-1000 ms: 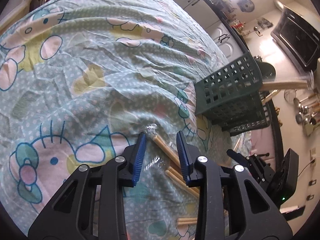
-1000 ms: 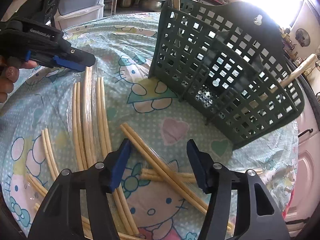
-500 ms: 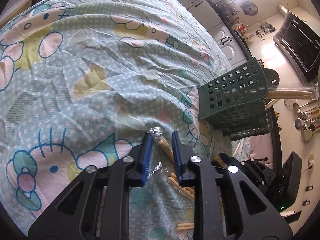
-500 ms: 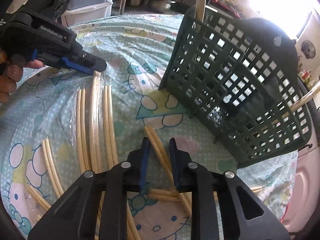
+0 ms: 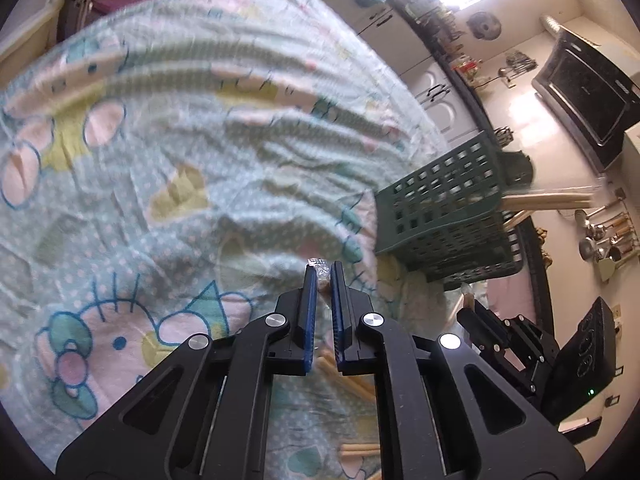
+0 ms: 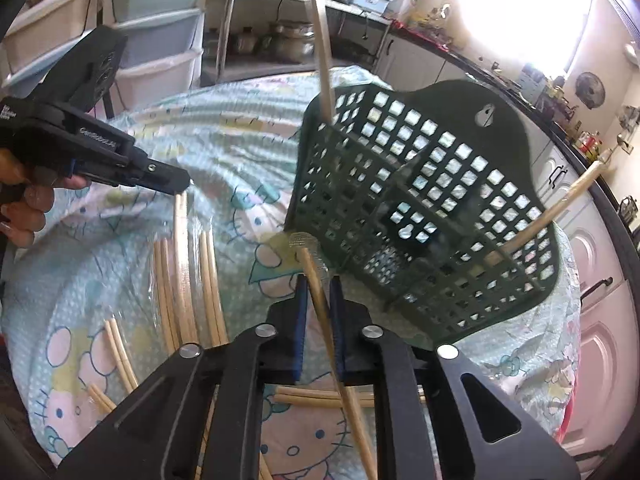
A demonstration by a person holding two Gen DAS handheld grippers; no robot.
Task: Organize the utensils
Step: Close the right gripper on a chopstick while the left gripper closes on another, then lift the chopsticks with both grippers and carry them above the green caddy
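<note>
The left gripper has just been closing and now pinches the plastic-wrapped tip of a pair of chopsticks between its blue pads, low over the cartoon-print tablecloth. The right gripper has likewise just drawn its jaws in, and they clamp a second wrapped chopstick pair, whose wrapped end tilts up toward the foot of the green lattice basket. The basket stands on the cloth just beyond both grippers; 2 wrapped pairs already stick out of it, 1 upright at its left corner and 1 leaning out to the right. More wrapped pairs lie loose on the cloth to the left of the right gripper, some side by side, others crossed under its frame. In the right wrist view a hand holds the left gripper's handle.
</note>
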